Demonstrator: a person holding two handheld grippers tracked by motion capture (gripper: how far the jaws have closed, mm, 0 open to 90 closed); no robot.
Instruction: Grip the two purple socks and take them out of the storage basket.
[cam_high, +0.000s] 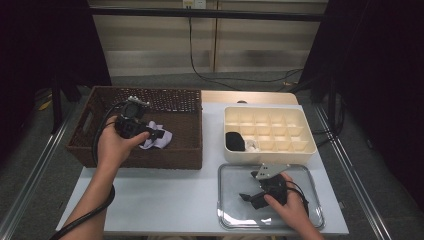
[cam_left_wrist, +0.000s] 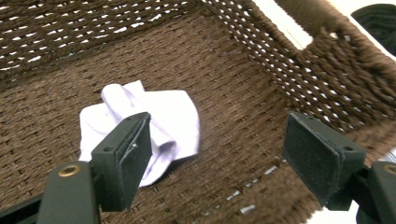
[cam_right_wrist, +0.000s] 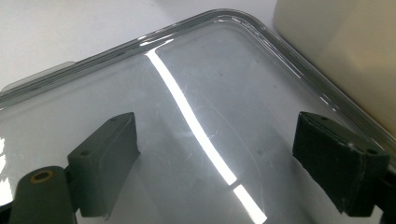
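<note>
- White rectangular table (cam_high: 165, 200): carries everything I list below; its far edge shows a strip of pale wood.
- Dark brown woven wicker basket (cam_high: 185, 150), rectangular, with a handle slot in its left end: stands on the left half of the table. My left gripper (cam_high: 161, 133) hangs inside it.
- Cream plastic divider box (cam_high: 305, 131), with many small compartments: stands at the right rear of the table, just beside the basket. A black bundle (cam_high: 234, 141) lies in its front left compartment, with a small white item (cam_high: 251, 146) in the compartment next to it; I cannot tell what either one is.
- Clear shiny rectangular tray (cam_high: 227, 212), with rounded corners: lies in front of the divider box, near the front right of the table. My right gripper (cam_high: 244, 196) rests low over it.
- Crumpled white cloth piece (cam_left_wrist: 180, 116), the item in hand: lies on the basket floor, near the middle.
- Left gripper: jaws spread wide, nothing pinched. In the left gripper view one jaw stands in front of the cloth's edge and the other over bare wicker; I cannot tell whether the first touches the cloth.
- Right gripper: jaws spread wide over bare tray surface, nothing between them.
</note>
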